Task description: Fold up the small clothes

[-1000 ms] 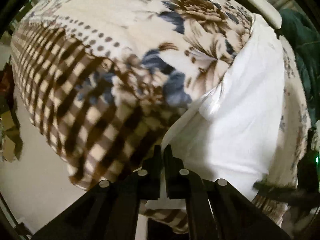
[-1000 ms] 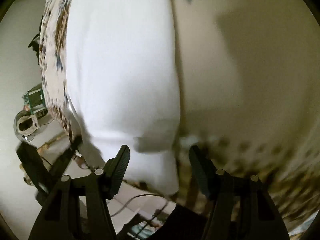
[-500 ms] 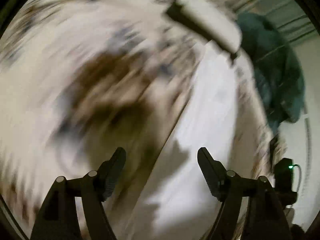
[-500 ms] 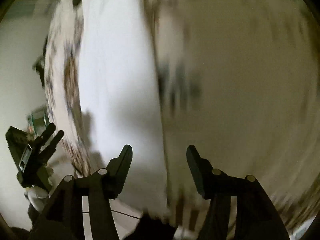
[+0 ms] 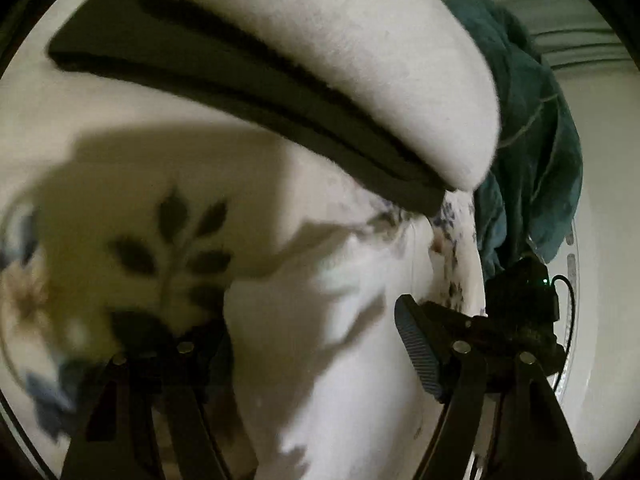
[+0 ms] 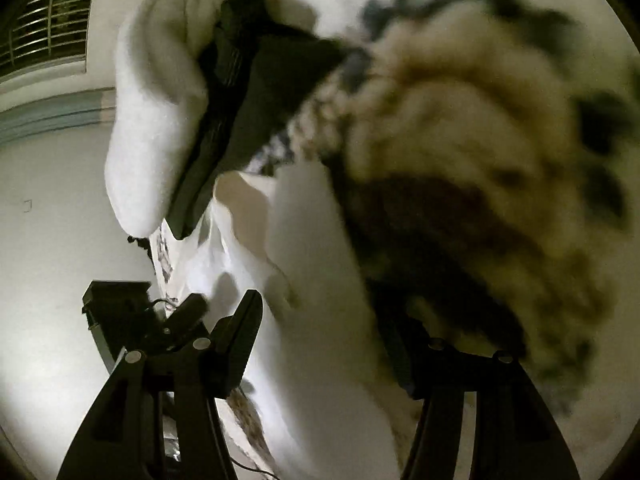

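Both jaws now spread, white garment [image 5: 340,360] released onto floral bedspread [image 5: 132,184], teal cloth [image 5: 532,152] beyond.

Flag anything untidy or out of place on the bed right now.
The white garment lies rumpled rather than flat, its edge bunched into loose folds on the floral bedspread. Beyond it a white fleece item sits stacked on dark folded clothes; that looks tidy.

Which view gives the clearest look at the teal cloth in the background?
The left wrist view. The teal cloth hangs in plain sight at the right, behind the white fleece roll, with its folds readable. The right wrist view shows none of it; the fleece roll and the floral bedspread fill that frame.
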{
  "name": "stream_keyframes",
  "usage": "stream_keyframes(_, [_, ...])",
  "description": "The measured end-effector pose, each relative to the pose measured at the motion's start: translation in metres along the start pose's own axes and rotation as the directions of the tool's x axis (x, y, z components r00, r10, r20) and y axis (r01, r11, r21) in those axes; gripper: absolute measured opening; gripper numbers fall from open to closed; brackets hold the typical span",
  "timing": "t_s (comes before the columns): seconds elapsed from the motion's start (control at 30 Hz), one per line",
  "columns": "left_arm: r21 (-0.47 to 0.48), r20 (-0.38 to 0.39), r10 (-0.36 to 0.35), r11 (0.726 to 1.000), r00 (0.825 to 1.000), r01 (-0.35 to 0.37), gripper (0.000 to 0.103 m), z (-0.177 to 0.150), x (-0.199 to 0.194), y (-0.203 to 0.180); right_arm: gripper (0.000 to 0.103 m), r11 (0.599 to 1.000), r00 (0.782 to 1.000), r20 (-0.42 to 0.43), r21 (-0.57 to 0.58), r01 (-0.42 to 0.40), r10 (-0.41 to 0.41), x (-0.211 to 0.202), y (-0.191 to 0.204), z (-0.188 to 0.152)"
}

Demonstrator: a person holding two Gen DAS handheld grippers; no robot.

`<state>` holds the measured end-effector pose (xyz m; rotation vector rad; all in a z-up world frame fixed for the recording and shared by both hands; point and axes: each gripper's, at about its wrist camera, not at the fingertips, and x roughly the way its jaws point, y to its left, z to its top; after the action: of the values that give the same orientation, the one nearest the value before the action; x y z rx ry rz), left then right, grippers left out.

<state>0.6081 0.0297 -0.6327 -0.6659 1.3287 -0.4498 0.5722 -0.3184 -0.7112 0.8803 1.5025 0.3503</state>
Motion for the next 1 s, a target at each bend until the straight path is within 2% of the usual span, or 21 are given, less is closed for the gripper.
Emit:
stream_keyframes(0.03, [0.018,0.021,-0.006,1.0,1.0,0.006,0.055,0.002,0.002,-0.003,0.057,1.0,1.0,-0.004,-0.011,0.015,-0.015,0.006,0.004,0.005])
stream_keyframes(0.07, [0.042,0.038,-0.014,0.999,0.999,0.013,0.01,0.005,0.003,-0.007,0.027,0.999,0.999,0.001,-0.025,0.034,-0.034,0.011,0.008,0.01])
stream_keyframes(0.1, [0.055,0.026,-0.022,0.998,0.999,0.021,0.008,0.008,0.008,-0.009,0.015,0.999,0.999,-0.009,-0.031,0.034,-0.034,0.015,0.01,0.02])
stream_keyframes(0.13, [0.077,0.028,-0.014,0.997,1.0,0.012,0.008,0.007,0.01,-0.013,0.013,0.999,0.999,-0.012,-0.036,0.038,-0.039,0.018,0.012,0.021])
stream_keyframes(0.2, [0.079,0.012,0.004,0.997,1.0,-0.005,0.012,0.013,0.017,-0.012,0.014,0.999,0.999,-0.019,-0.047,0.026,-0.027,0.026,0.017,0.024])
stream_keyframes(0.27, [0.026,-0.027,-0.018,0.999,0.999,0.019,0.02,0.02,0.026,-0.003,0.021,1.0,1.0,-0.022,-0.031,-0.007,0.006,0.032,0.018,0.031])
stream_keyframes(0.33, [0.009,-0.007,-0.037,0.999,0.999,0.037,0.019,0.025,0.02,0.003,0.021,0.999,0.999,-0.018,-0.012,-0.033,0.033,0.028,0.01,0.034])
stream_keyframes(0.37, [0.031,0.013,-0.025,0.999,1.0,0.024,0.014,0.024,0.016,0.0,0.021,0.999,1.0,-0.006,-0.016,-0.031,0.03,0.028,0.011,0.034])
stream_keyframes(0.4, [0.055,0.026,-0.016,0.998,1.0,0.014,0.011,0.022,0.013,-0.004,0.019,0.999,1.0,0.007,-0.035,-0.014,0.014,0.027,0.015,0.032])
stream_keyframes(0.47, [0.106,0.05,-0.003,0.994,0.999,-0.002,0.01,0.019,0.006,-0.015,0.007,0.996,0.999,0.027,-0.083,0.024,-0.022,0.029,0.027,0.029])
stream_keyframes(0.57, [0.149,0.081,0.007,0.989,0.997,-0.019,0.009,0.016,-0.003,-0.028,0.005,0.992,0.998,0.055,-0.123,0.029,-0.022,0.026,0.046,0.024])
stream_keyframes(0.83, [0.222,0.168,-0.038,0.975,0.985,0.0,0.009,-0.018,-0.053,-0.058,0.005,0.975,0.993,0.106,-0.221,-0.025,0.05,0.008,0.094,-0.016])
stream_keyframes(1.0, [0.296,0.242,-0.038,0.954,0.97,-0.037,0.009,-0.064,-0.089,-0.083,0.005,0.945,0.986,0.154,-0.327,-0.016,0.069,-0.012,0.119,-0.07])
